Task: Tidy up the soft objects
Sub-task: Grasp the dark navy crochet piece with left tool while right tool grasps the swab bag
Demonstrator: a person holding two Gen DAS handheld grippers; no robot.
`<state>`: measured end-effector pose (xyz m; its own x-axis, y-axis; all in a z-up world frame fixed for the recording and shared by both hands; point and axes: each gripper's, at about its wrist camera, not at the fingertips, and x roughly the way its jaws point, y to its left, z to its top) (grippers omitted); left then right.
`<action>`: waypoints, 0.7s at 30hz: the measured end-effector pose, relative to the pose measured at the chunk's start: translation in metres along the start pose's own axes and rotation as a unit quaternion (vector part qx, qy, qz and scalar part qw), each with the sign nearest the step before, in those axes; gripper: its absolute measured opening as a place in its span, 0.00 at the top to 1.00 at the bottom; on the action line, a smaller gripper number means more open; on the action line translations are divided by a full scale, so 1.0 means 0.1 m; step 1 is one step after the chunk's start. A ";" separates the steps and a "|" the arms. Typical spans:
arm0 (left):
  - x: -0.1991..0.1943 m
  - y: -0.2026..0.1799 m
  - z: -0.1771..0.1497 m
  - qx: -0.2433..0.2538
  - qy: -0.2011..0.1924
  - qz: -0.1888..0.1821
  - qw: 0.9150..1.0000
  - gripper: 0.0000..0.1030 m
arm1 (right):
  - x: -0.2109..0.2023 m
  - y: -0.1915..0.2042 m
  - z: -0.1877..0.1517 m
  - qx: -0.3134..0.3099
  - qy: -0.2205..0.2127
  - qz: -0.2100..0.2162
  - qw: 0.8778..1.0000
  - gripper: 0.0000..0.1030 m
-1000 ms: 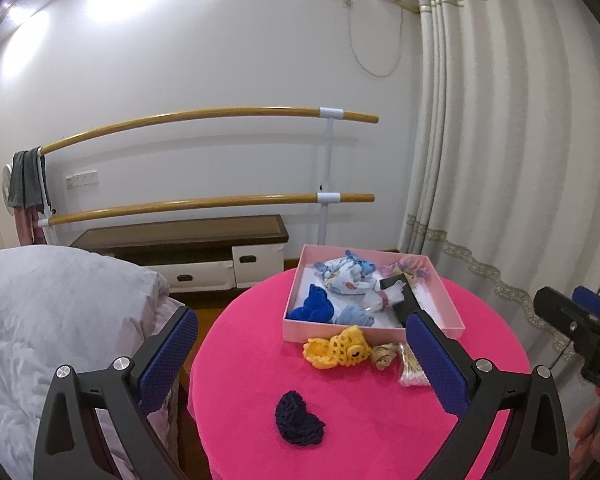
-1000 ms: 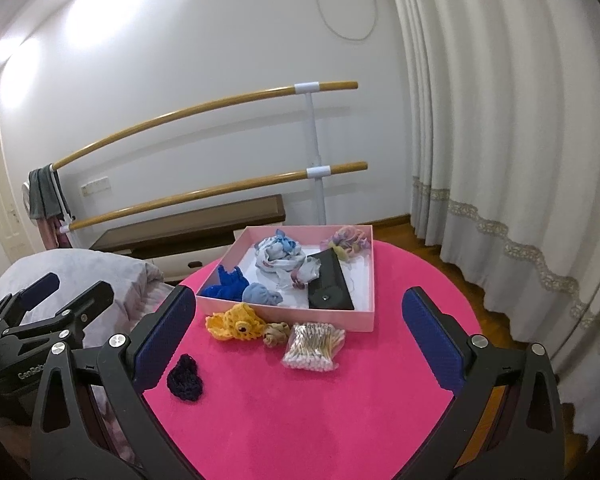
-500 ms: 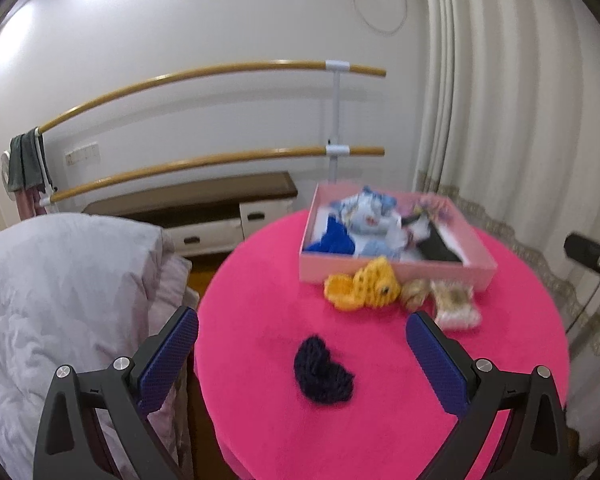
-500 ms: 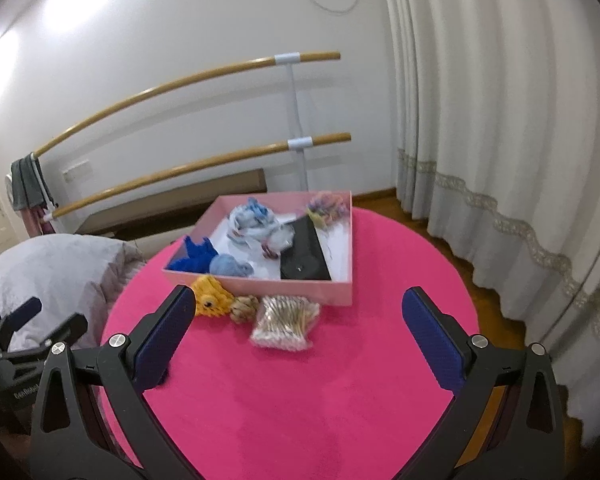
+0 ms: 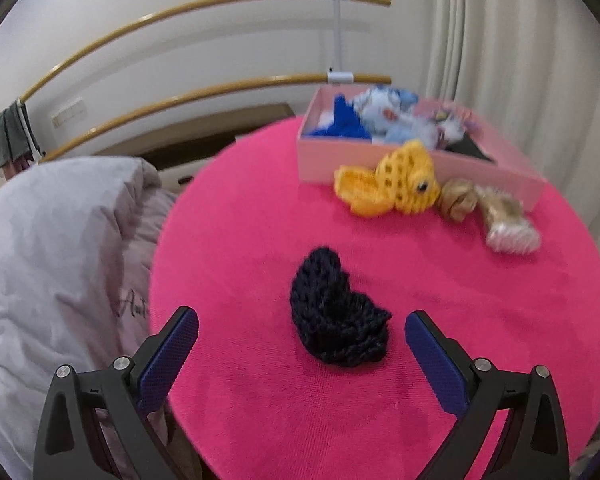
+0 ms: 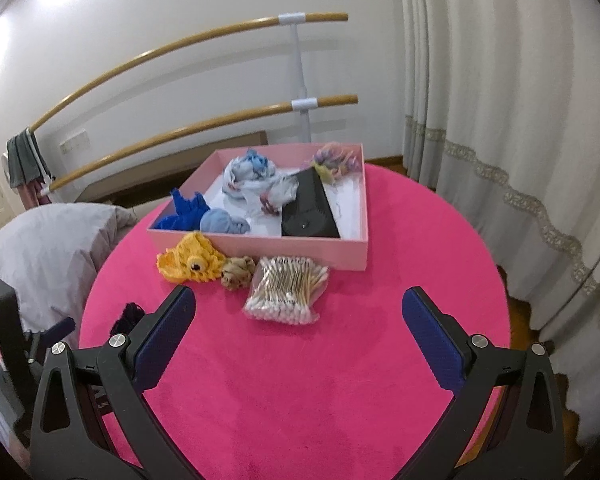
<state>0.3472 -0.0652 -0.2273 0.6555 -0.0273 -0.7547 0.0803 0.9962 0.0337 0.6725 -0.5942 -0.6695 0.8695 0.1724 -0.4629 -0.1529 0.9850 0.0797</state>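
A dark navy knitted piece [image 5: 336, 312] lies on the round pink table [image 5: 260, 220]. My left gripper [image 5: 302, 354] is open and empty, hovering just before it, its near edge between the fingertips. A yellow crocheted toy [image 5: 396, 184], a tan scrunchie [image 5: 458, 200] and a bag of cotton swabs [image 6: 286, 292] lie in front of the pink box [image 6: 260, 246], which holds blue and pale soft items and a black case [image 6: 310, 208]. My right gripper [image 6: 298, 336] is open and empty above the table's near middle. The navy piece [image 6: 130, 316] is half hidden behind its left finger.
A grey-white duvet [image 5: 52, 248] lies left of the table. Two wooden ballet bars [image 6: 204, 120] run along the wall behind. White curtains [image 6: 500, 120] hang at the right. The left gripper's body [image 6: 4, 344] shows at the lower left of the right wrist view.
My left gripper has dropped and moved in toward the navy knitted piece, which now sits large between its fingers. My right gripper has tilted down toward the table. Both stay open.
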 end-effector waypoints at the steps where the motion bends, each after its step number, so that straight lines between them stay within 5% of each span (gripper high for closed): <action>1: 0.07 0.00 0.00 0.000 0.005 -0.001 1.000 0.07 | 0.04 0.00 0.00 0.000 0.004 -0.001 1.000 0.00; 8: 0.40 -0.01 0.11 -0.001 0.013 -0.020 1.000 0.26 | 0.40 -0.02 -0.07 0.001 0.040 -0.001 0.999 0.00; 15: 0.44 -0.07 0.23 0.009 0.016 -0.034 0.999 0.70 | 0.84 0.00 -0.10 0.000 0.074 0.003 0.997 0.00; 21: 0.41 -0.05 0.31 0.005 0.015 -0.043 0.999 0.81 | 1.24 0.04 -0.11 0.007 0.103 0.005 0.995 0.01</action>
<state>0.3969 -0.0735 -0.2383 0.6236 -0.1095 -0.7740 0.1418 0.9896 -0.0257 0.7752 -0.5692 -0.7361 0.7533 0.1798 -0.6326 -0.1538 0.9834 0.0964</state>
